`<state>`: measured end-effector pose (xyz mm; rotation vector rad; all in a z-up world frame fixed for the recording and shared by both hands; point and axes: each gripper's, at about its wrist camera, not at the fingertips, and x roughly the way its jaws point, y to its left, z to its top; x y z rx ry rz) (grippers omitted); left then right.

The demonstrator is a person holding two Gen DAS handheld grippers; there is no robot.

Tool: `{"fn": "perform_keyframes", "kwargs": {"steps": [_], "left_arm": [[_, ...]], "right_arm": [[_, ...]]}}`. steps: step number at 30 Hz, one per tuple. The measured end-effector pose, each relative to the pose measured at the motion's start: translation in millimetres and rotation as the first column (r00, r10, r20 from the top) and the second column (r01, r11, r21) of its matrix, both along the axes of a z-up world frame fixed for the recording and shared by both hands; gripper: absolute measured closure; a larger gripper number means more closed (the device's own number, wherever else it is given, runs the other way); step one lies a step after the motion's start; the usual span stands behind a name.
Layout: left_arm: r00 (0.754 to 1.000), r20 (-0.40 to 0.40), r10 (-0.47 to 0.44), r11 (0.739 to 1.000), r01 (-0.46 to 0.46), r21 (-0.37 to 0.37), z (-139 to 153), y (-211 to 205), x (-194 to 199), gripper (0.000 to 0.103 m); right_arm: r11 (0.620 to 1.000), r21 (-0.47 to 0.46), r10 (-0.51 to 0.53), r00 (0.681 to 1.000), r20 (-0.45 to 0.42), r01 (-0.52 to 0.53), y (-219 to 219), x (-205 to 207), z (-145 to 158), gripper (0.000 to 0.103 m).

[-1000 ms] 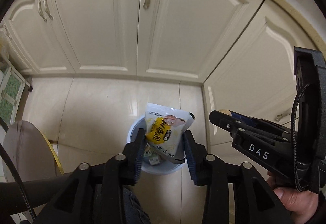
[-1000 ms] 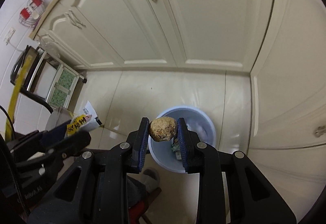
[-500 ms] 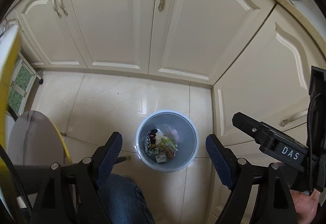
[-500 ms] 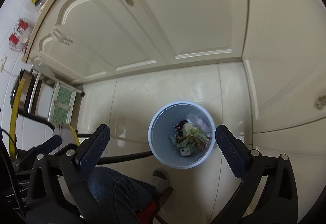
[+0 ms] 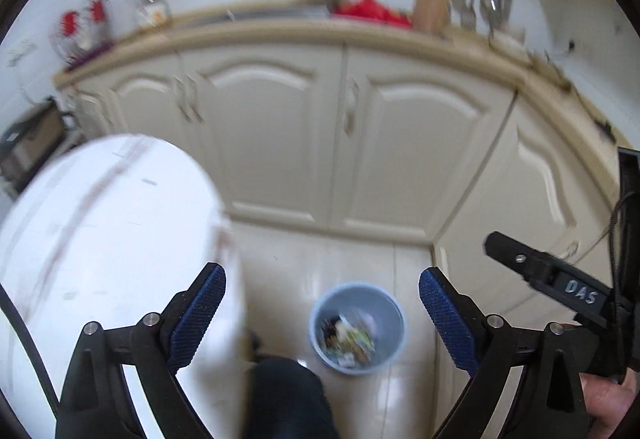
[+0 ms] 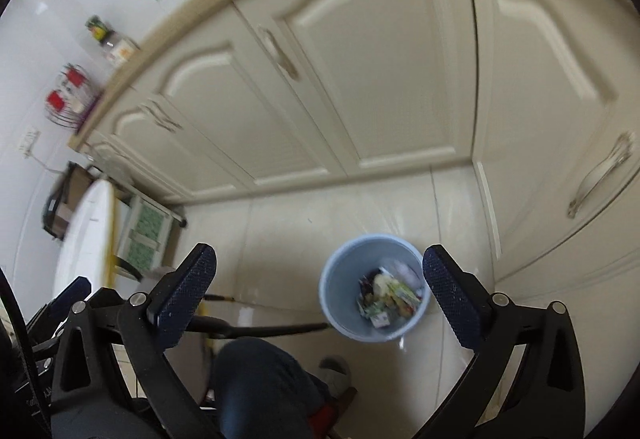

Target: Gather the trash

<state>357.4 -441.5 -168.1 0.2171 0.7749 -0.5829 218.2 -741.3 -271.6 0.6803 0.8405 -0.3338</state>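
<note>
The left gripper (image 5: pixel 322 303) has just been opening its blue-padded jaws wide with nothing between them, high over a small round light-blue plastic bin (image 5: pixel 357 327) full of wrappers on the shiny cream floor tiles (image 5: pixel 352 259), beside a round white table (image 5: pixel 108 239).
</note>
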Motion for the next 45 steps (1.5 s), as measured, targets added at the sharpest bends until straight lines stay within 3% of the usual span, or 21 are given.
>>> {"fn": "perform_keyframes", "kwargs": {"steps": [5,9,18,24,27,38,43,45], "left_arm": [[0.988,0.107,0.11,0.992,-0.103,-0.07,45,71,-41,0.005],[0.961,0.179,0.209,0.975,-0.191,-0.115,77,138,-73,0.004],[0.861,0.304,0.408,0.912,-0.371,-0.173,113,251,-172,0.001],[0.793,0.352,0.497,0.868,-0.45,-0.211,120,293,-233,0.001],[0.766,0.36,0.532,0.847,-0.477,-0.236,118,305,-257,0.001],[0.719,0.4,0.569,0.822,-0.495,-0.281,114,332,-318,0.001],[0.722,0.381,0.578,0.816,-0.492,-0.305,109,350,-330,0.001],[0.711,0.384,0.589,0.808,-0.501,-0.311,108,355,-337,0.001]], "right_arm": [[0.998,-0.046,0.055,0.989,0.138,-0.049,49,-8,67,0.0],[0.986,-0.102,0.152,0.961,0.231,-0.132,106,-5,118,0.0],[0.918,-0.26,0.377,0.857,0.351,-0.298,247,-2,203,0.0],[0.868,-0.348,0.474,0.799,0.371,-0.353,320,-8,228,0.0],[0.846,-0.407,0.497,0.786,0.366,-0.345,345,-14,239,0.0],[0.769,-0.561,0.554,0.758,0.345,-0.307,402,-40,268,0.0],[0.749,-0.586,0.577,0.738,0.349,-0.309,417,-50,277,0.0],[0.742,-0.593,0.585,0.734,0.345,-0.312,421,-52,278,0.0]]}}
